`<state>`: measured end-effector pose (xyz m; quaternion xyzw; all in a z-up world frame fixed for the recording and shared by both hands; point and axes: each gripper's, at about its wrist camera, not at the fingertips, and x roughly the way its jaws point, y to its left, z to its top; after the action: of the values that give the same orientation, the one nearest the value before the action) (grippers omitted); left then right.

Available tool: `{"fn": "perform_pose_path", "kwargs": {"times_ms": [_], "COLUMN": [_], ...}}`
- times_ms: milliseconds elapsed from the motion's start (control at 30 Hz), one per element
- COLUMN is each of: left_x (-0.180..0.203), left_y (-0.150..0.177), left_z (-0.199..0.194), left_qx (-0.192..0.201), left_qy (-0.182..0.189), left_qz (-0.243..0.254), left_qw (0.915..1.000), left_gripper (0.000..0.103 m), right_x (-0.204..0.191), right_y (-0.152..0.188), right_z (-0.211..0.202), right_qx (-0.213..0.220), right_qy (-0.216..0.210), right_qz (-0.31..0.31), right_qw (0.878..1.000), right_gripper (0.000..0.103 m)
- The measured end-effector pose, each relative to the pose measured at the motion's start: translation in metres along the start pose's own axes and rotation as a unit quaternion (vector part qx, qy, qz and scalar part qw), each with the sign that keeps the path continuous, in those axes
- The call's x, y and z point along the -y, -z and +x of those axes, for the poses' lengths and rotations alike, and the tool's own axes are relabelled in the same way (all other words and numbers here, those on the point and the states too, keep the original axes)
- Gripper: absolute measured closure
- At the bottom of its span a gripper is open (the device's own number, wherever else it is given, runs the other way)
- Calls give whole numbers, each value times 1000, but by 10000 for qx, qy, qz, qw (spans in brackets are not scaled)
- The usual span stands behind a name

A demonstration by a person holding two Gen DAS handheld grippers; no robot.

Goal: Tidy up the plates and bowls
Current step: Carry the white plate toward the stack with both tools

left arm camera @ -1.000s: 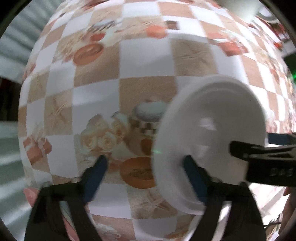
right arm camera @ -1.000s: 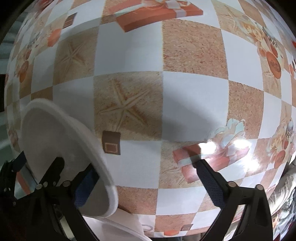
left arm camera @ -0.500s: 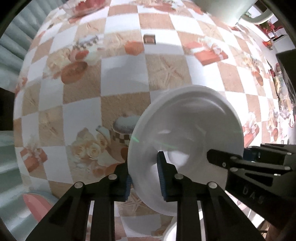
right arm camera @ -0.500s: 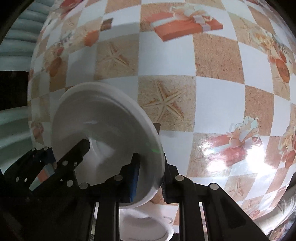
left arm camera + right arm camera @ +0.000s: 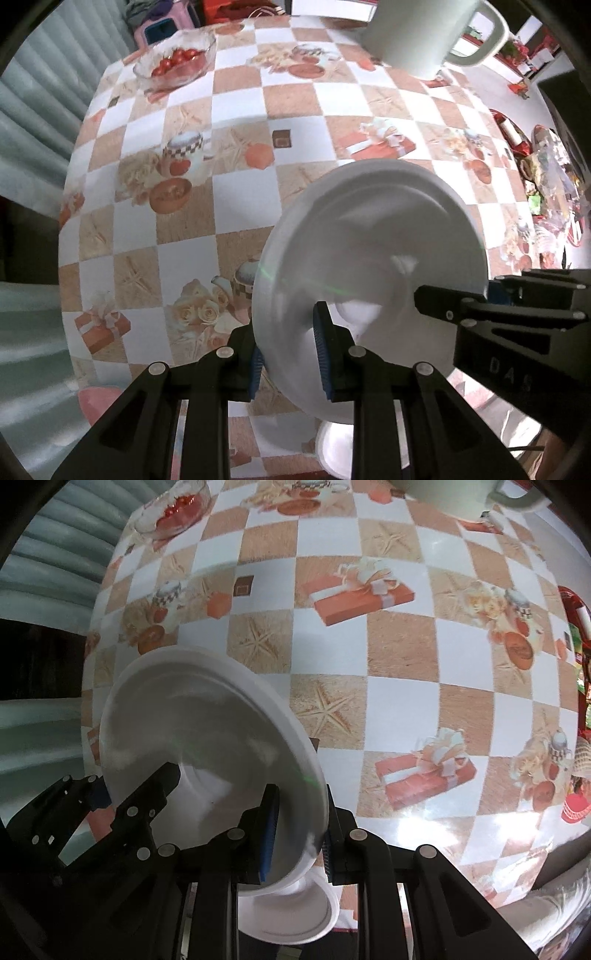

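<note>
both grippers clamp one white plate (image 5: 369, 251) by opposite rims, tilted on edge above the checked tablecloth (image 5: 236, 110): left gripper (image 5: 290, 360) and right gripper (image 5: 297, 840). a white bowl (image 5: 291, 912) sits just below them; a glass bowl of tomatoes (image 5: 175, 62) lies far ahead.

The white plate (image 5: 369, 258) hides much of the checked desk (image 5: 240, 122) behind it, and its face is smeared by blur. A white bowl (image 5: 295, 915) below shows only partly behind the right tool (image 5: 299, 834). The white jug (image 5: 424, 33) is cut off by the top edge.
</note>
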<state>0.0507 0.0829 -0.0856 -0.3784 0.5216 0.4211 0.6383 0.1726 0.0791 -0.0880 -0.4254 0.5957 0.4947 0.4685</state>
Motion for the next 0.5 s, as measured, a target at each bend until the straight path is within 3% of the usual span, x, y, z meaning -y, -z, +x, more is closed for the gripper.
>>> {"fn": "perform_pose_path", "kwargs": {"times_ms": [500], "left_x": [31], "left_y": [37], "left_z": [-40], "left_qx": [159], "left_qy": [92], "left_qz": [727], "left_qw": [9972], "left_gripper": [76], "right_x": [4], "right_y": [57], "right_z": [-27], "right_qx": [113], "right_qy": [-6], "right_qz": [320], "right_qw": [9994], "right_gripper": [81]}}
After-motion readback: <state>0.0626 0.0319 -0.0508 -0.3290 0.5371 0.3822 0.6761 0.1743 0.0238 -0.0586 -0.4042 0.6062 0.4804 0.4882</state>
